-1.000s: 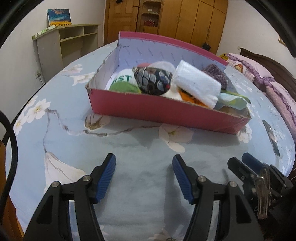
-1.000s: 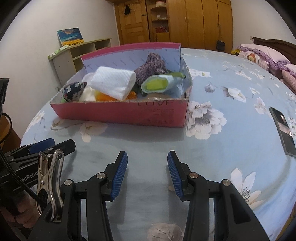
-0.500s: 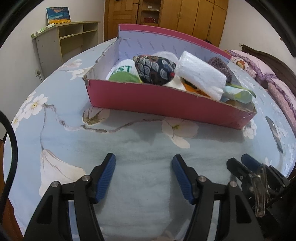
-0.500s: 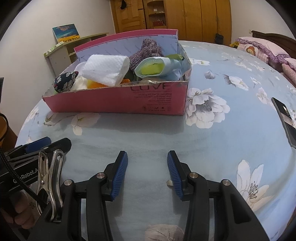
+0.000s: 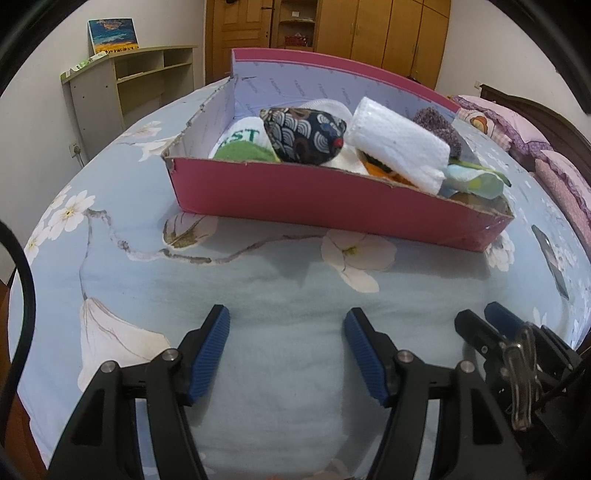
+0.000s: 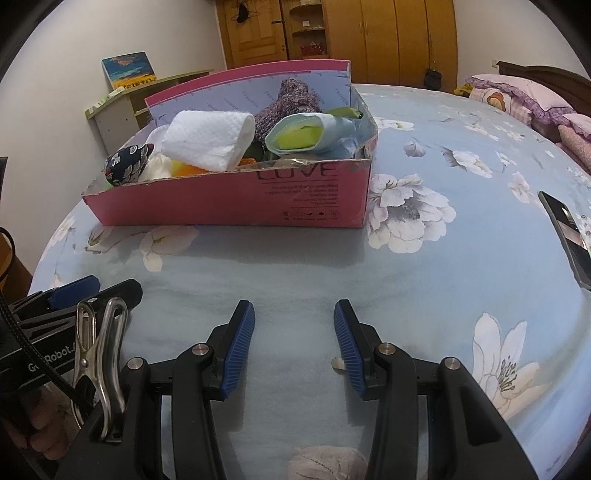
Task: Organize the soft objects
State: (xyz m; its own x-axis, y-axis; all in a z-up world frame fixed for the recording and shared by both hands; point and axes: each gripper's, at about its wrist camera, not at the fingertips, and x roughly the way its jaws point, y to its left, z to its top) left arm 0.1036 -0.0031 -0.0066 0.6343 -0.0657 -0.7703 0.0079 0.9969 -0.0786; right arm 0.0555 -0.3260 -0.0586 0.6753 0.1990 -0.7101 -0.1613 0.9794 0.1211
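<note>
A pink cardboard box (image 5: 332, 206) (image 6: 229, 206) stands on the flowered blue bedspread. It holds a dark patterned pouch (image 5: 306, 133) (image 6: 127, 168), a white rolled towel (image 5: 399, 151) (image 6: 208, 142), a purple knitted piece (image 5: 437, 125) (image 6: 286, 101), a light blue roll with green inside (image 6: 310, 134) (image 5: 476, 181), a white and green sock (image 5: 243, 142) and something orange (image 6: 184, 170). My left gripper (image 5: 286, 347) is open and empty, in front of the box. My right gripper (image 6: 294, 339) is open and empty, in front of the box's right end.
A black phone (image 6: 569, 236) (image 5: 550, 258) lies on the bedspread to the right. Pink pillows (image 6: 517, 96) lie at the far right. A pale shelf unit (image 5: 136, 85) stands at the back left, wooden wardrobes (image 6: 369, 33) behind.
Both grippers have moved closer to the box, which now looks larger in both views. Both stay open and empty. Nothing in the box has moved.
</note>
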